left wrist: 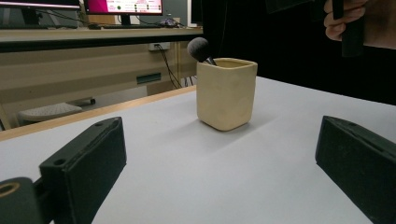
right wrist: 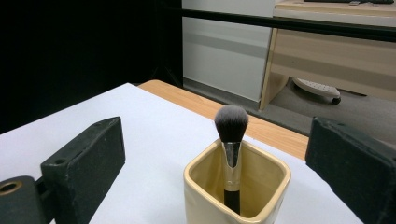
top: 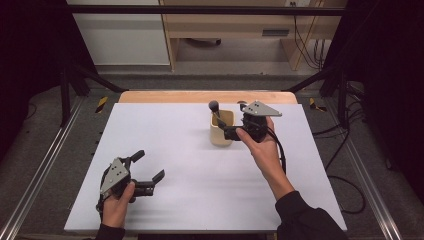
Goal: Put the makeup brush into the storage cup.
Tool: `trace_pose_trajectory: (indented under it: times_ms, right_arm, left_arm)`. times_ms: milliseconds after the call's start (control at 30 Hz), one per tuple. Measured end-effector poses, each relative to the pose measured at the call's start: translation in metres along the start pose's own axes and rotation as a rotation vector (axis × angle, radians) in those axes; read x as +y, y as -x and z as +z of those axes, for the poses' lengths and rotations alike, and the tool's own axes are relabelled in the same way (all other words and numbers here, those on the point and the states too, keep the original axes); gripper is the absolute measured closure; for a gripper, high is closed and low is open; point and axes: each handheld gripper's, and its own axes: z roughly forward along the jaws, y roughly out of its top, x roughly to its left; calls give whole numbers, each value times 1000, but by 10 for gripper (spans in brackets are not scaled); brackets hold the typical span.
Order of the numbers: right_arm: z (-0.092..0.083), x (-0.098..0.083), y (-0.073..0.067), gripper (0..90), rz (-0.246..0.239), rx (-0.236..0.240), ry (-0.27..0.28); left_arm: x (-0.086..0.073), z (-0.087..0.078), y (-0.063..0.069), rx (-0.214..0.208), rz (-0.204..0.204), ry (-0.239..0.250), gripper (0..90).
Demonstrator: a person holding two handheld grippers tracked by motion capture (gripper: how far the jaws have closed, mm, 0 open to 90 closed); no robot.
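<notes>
Your right gripper [top: 231,131] has its jaws spread wide with nothing between them — they hang just beside and above the cup [right wrist: 236,193], on its right side. The brush [right wrist: 230,144] stands in that cup, bristles up, leaning on the rim. The cup sits on the counter [top: 200,165] near the far edge, a little right of middle. Your left gripper [top: 148,168] rests near the front left corner — jaws also spread and empty, well apart from the cup.
</notes>
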Motion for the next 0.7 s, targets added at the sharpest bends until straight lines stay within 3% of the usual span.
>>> trace_pose_trajectory:
  times_ms: [700]
  right_arm:
    - [-31, -4, 5, 45, -8, 8, 2]
  left_arm:
    - [1, -4, -3, 0, -6, 5, 14]
